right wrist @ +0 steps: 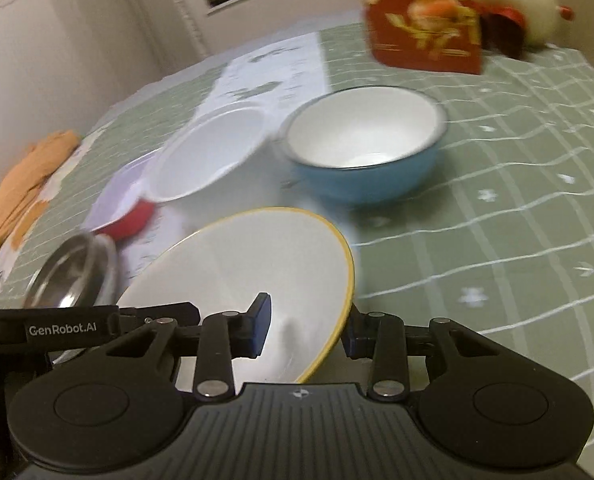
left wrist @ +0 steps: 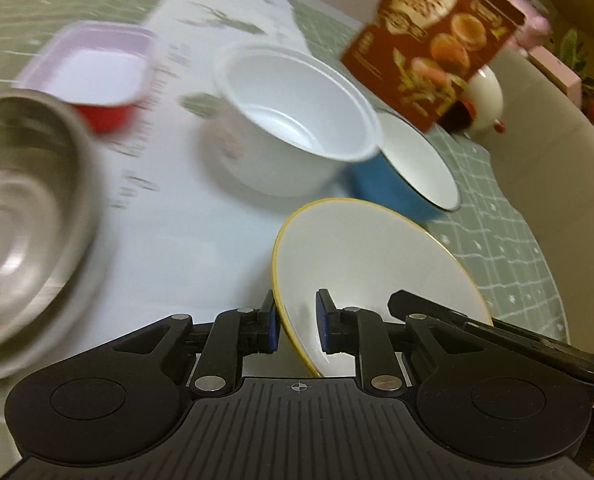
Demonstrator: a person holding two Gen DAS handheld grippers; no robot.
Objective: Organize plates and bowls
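White and yellow-rimmed, the empty plate (left wrist: 369,264) is clamped at opposite edges by left claw (left wrist: 295,322) and right claw (right wrist: 307,328); blue bowl (right wrist: 365,148), white bowl (left wrist: 297,116) and steel bowl (left wrist: 21,216) sit empty on the worktop (right wrist: 497,220).

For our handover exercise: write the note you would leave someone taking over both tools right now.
Left tool: shut on one edge of the white yellow-rimmed plate.
Right tool: shut on the opposite edge of that plate.
On the table: white plastic bowl, blue enamel bowl, round steel bowl, red tub with lilac rim.
Done: plate gripped.
Left: place it; nothing stacked yet.
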